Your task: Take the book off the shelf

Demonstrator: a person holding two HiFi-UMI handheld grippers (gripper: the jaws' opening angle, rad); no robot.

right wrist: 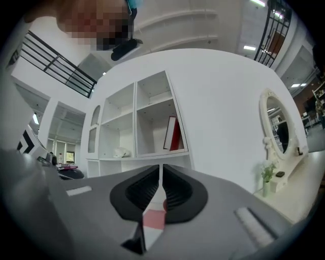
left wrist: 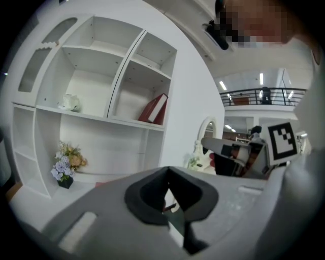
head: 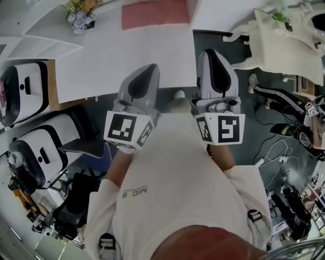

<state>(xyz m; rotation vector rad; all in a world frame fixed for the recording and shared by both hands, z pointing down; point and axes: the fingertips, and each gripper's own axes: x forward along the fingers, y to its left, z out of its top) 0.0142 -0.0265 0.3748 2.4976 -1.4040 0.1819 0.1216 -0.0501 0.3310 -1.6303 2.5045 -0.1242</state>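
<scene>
The jaws of the left gripper (left wrist: 168, 170) are together, their matte black pads meeting at the tip in a rounded grey plastic nose. The jaws of the right gripper (right wrist: 161, 167) are together too, with only a hairline slit between ribbed black pads. Both grippers are held side by side in front of the person, each (head: 149, 69) (head: 214, 54) carrying a white cube printed with bold black square markers. The only readable writing is on the person's pale shirt (head: 152, 167): small dark letters, seen upside down, that look like "MC S".

Under the grippers lies a smooth white desk (head: 127, 56) with a flat, dull red rectangular mat (head: 155, 14) near its far edge. At the left end of the desk, a bunch of lilac and yellow flowers (left wrist: 66, 161) stands in a dark pot.

The book (left wrist: 156, 109) is in the shelf (left wrist: 101, 118), well apart from both grippers. It has a glossy red cover and a white page block. It stands in the lower right cell of the upper rows, tilted against that cell's right wall (right wrist: 173, 133). The shelf is white, with thin boards and a curved divider. One cell to the left holds a small white ornament (left wrist: 68, 102). To the right, past a plain white wall, an oval mirror (right wrist: 278, 129) sits in a carved white frame.
</scene>
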